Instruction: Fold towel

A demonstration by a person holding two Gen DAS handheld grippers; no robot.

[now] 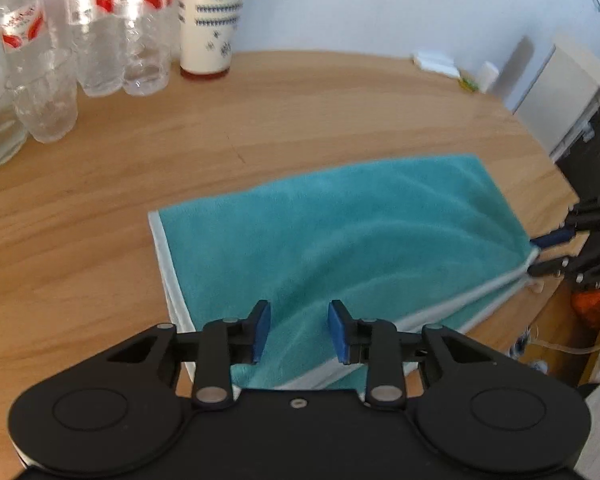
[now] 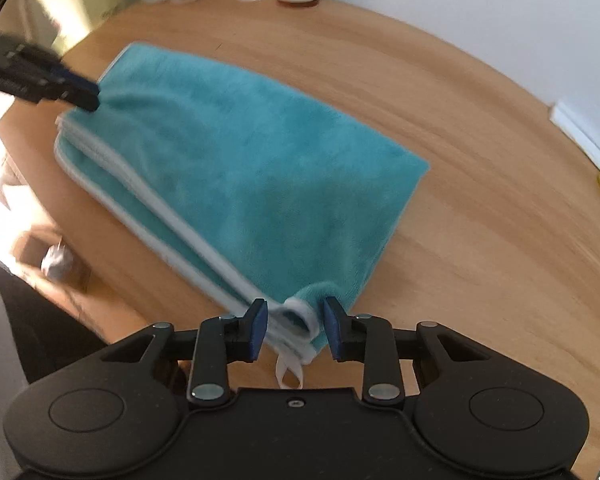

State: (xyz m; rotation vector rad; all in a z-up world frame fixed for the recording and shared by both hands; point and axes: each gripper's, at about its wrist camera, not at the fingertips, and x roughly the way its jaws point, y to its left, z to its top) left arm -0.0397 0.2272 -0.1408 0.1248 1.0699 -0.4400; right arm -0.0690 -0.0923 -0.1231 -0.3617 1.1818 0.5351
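A teal towel (image 1: 340, 236) with pale grey trim lies folded in layers on the round wooden table (image 1: 100, 240). My left gripper (image 1: 300, 330) is open, and its blue pads hover over the towel's near edge. In the right wrist view the same towel (image 2: 240, 160) stretches away from my right gripper (image 2: 296, 328). That gripper is open, with the towel's rolled corner and its white hanging loop (image 2: 290, 372) between the fingers. The right gripper (image 1: 548, 252) also shows at the towel's far right corner. The left gripper (image 2: 86, 96) touches the towel's far left end.
Several clear water bottles (image 1: 100, 40) and a patterned cup (image 1: 210, 20) stand at the table's back left. A white box (image 1: 436, 62) lies at the back edge. The table's curved edge runs close behind the towel's right end. A cardboard box (image 2: 52, 256) sits on the floor.
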